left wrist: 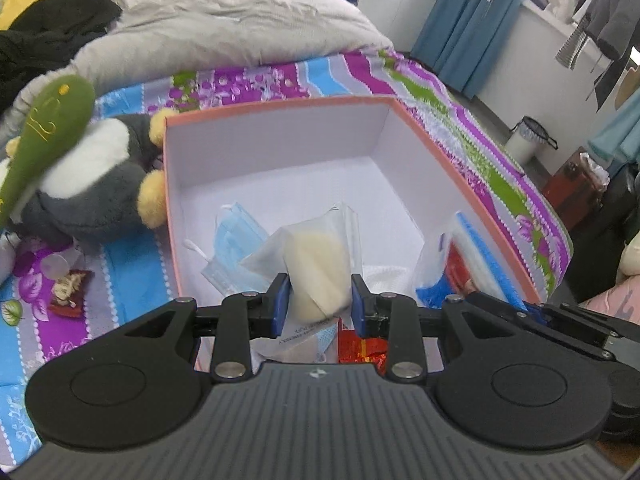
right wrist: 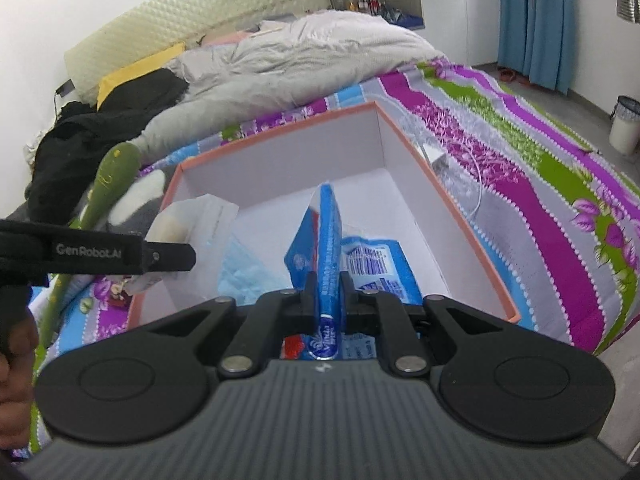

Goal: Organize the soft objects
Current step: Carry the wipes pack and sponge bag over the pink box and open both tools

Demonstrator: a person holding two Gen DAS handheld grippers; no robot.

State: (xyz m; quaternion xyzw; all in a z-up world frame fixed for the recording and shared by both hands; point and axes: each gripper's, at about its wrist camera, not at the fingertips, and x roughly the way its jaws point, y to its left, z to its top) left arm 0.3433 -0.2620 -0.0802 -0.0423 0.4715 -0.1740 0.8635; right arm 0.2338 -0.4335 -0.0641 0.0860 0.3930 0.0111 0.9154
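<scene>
Left wrist view: both grippers hold their loads over the open box, each packet already above the box floor.

Largest first, the pink-rimmed white box sits on the striped bedspread, with a grey plush toy touching its outer wall on the left gripper's side. Inside lie a blue face mask and a blue-and-white pack. The left gripper has its jaws clamped on a cream puff in a clear wrapper, long axis running away from the jaws toward the box floor, directly above the mask. The right gripper, alongside it, has its jaws nearly together on a thin blue packet, held on edge and pointing into the box. Judged from this, release needs only a short drop.
</scene>
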